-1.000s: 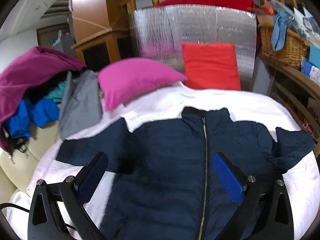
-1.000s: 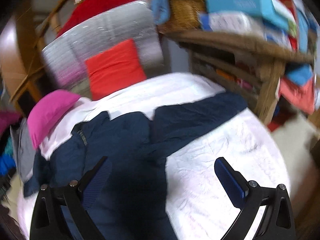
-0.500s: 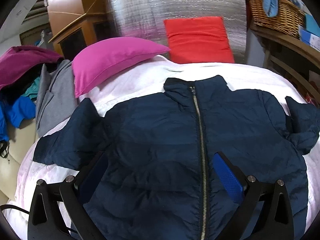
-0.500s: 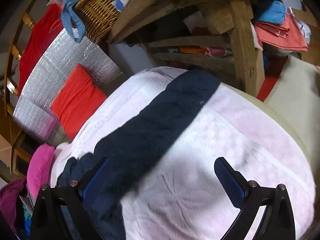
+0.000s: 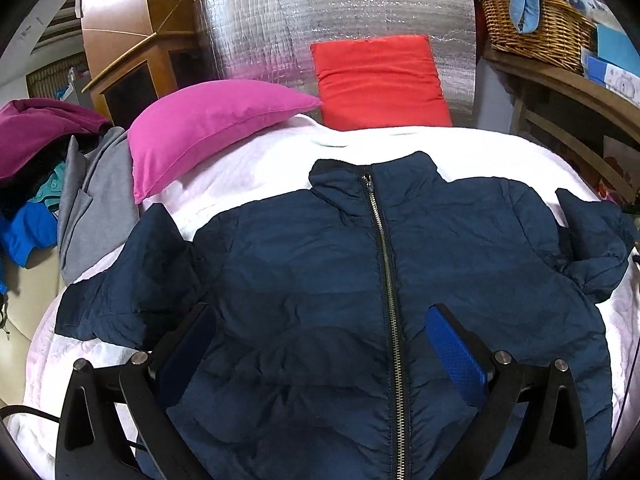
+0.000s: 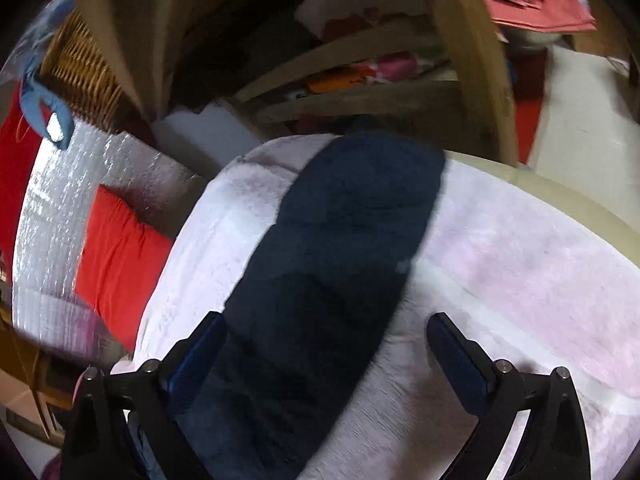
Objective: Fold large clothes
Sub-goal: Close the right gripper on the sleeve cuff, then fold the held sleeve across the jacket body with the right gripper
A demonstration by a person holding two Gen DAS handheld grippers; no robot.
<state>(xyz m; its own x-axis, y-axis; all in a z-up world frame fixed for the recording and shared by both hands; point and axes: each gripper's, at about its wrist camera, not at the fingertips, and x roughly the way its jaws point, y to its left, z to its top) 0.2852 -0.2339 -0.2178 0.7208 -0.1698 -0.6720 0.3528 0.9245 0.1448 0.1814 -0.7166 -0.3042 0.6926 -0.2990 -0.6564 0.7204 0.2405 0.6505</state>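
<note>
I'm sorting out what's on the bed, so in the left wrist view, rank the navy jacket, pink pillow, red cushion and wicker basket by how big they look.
1. navy jacket, by far
2. pink pillow
3. red cushion, close to the pillow and farther back, so unsure
4. wicker basket, partly cut off

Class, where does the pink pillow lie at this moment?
In the left wrist view, the pink pillow lies upper left on the white bedspread, between the grey garment and the red cushion.

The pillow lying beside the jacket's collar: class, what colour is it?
Bright pink pillow, clearest in the left wrist view.
</note>
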